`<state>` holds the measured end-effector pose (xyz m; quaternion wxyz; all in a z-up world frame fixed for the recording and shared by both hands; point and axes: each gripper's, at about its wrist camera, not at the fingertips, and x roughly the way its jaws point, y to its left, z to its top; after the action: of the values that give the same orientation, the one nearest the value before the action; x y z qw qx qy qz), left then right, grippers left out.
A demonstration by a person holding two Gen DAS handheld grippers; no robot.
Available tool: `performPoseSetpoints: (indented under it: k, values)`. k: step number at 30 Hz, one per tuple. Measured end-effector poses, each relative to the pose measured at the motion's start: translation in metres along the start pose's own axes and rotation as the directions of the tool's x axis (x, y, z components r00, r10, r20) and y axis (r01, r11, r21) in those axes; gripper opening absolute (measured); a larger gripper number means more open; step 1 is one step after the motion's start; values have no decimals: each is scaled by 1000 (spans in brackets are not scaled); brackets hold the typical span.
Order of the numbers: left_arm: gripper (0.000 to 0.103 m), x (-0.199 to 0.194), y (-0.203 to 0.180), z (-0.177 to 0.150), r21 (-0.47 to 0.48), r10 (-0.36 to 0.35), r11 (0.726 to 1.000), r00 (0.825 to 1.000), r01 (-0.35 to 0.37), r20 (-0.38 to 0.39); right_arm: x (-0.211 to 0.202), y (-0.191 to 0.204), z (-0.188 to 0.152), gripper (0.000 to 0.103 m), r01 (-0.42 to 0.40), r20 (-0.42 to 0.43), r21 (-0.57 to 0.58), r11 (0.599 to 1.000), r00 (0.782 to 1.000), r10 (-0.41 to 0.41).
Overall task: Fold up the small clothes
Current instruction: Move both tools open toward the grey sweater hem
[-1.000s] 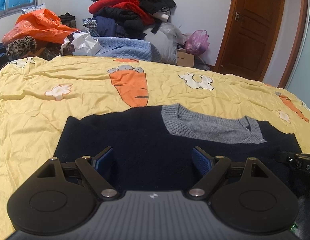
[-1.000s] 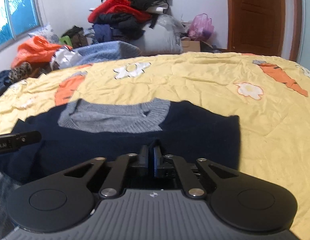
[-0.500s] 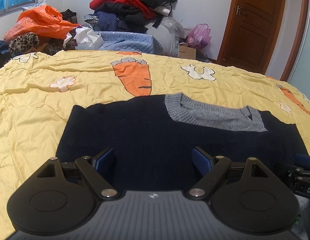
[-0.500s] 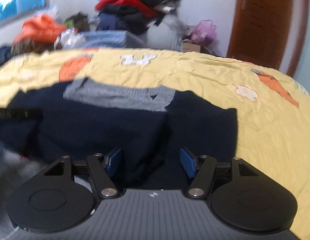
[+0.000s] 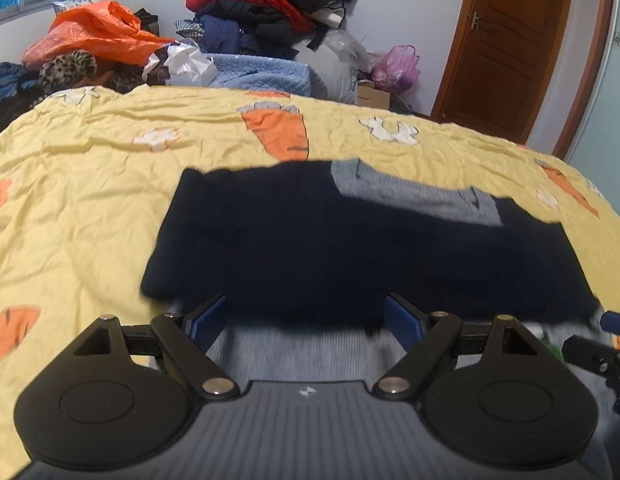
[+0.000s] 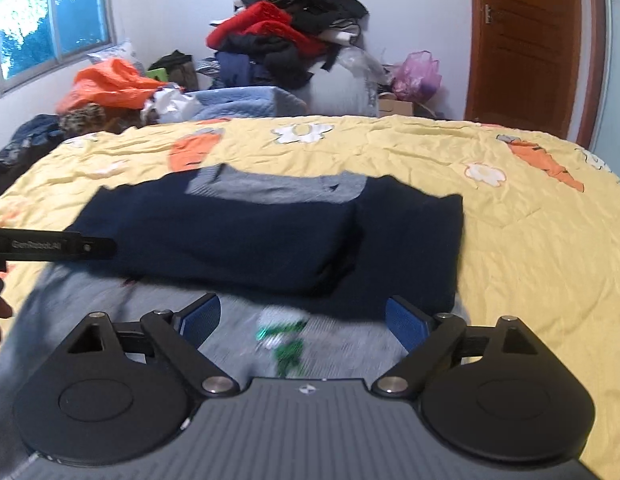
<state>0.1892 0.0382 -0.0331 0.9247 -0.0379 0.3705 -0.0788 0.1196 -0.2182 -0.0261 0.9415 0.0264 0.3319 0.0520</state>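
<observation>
A small navy sweater (image 5: pixel 349 240) with a grey collar (image 5: pixel 413 196) lies flat on the yellow carrot-print bedspread (image 5: pixel 90 200). Its lower part is folded up, baring a grey panel near me. In the right wrist view the sweater (image 6: pixel 270 232) has a folded layer over its left part, and the grey panel (image 6: pixel 238 332) carries a green print. My left gripper (image 5: pixel 306 320) is open and empty above the sweater's near edge. My right gripper (image 6: pixel 302 318) is open and empty above the grey panel. The left gripper's finger (image 6: pixel 54 245) shows at the left edge.
Beyond the bed's far edge stand a pile of clothes (image 5: pixel 270 12), an orange plastic bag (image 5: pixel 98 36), a blue quilt (image 5: pixel 262 76) and a pink bag (image 5: pixel 395 68). A brown door (image 5: pixel 505 44) is at the far right. A window (image 6: pixel 50 28) is at the left.
My right gripper has opened and let go of the sweater. Both grippers have drawn back towards me. The sweater's lower part now lies folded over, with the grey panel bared.
</observation>
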Motion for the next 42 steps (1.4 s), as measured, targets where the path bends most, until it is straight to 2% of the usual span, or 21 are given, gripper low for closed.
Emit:
performPoseSetpoints:
  k: [4, 11, 14, 16, 18, 20, 23, 25, 27, 30, 34, 36, 39, 41, 42]
  values:
    - [85, -22, 2, -25, 30, 24, 999, 1000, -24, -1, -24, 8, -14, 94, -36, -10, -23, 999, 999, 35]
    - [85, -56, 8, -61, 58, 37, 998, 999, -37, -3, -57, 25, -33, 95, -27, -13, -172, 985, 1000, 25]
    - [85, -70, 17, -70, 42, 20, 999, 1000, -20, 5, -79, 19, -44, 95, -20, 50, -197, 980, 998, 31]
    - [85, -78, 23, -75, 31, 16, 999, 1000, -16, 7, -95, 9, -48, 96, -72, 100, -172, 982, 991, 90]
    - [85, -83, 26, -78, 18, 19, 1000, 1000, -19, 6, -109, -1, -47, 96, -149, 144, -92, 985, 976, 161]
    - [85, -89, 26, -81, 9, 16, 1000, 1000, -16, 4, -119, -4, -44, 96, -152, 171, -41, 987, 973, 157]
    - [85, -102, 26, -87, 19, 9, 1000, 1000, -9, 6, -131, 0, -45, 99, -44, 130, -98, 994, 990, 57]
    - [85, -111, 28, -93, 39, 5, 999, 1000, -5, 5, -140, -4, -51, 100, 32, 115, -143, 989, 993, -15]
    - [85, -118, 32, -99, 48, 10, 999, 1000, -10, 0, -151, -19, -59, 100, 39, 79, -126, 991, 996, -29]
    - [85, -127, 46, -108, 36, -21, 999, 1000, 21, -18, -164, -50, -75, 99, -19, 8, 6, 1000, 1000, 19]
    - [86, -135, 66, -121, -11, -117, 993, 992, 117, -56, -170, -74, -105, 91, -90, -59, 145, 985, 993, 99]
    - [86, -137, 76, -128, -36, -166, 986, 983, 163, -83, -168, -75, -118, 86, -103, -93, 159, 982, 989, 119]
    - [86, -137, 84, -137, -56, -198, 980, 973, 193, -115, -161, -68, -127, 77, -117, -126, 153, 981, 983, 137]
    - [86, -137, 88, -139, -66, -234, 971, 965, 228, -118, -156, -66, -129, 64, -147, -133, 181, 972, 976, 172]
    - [86, -136, 89, -139, -78, -252, 967, 960, 244, -120, -153, -64, -129, 53, -163, -136, 191, 968, 972, 190]
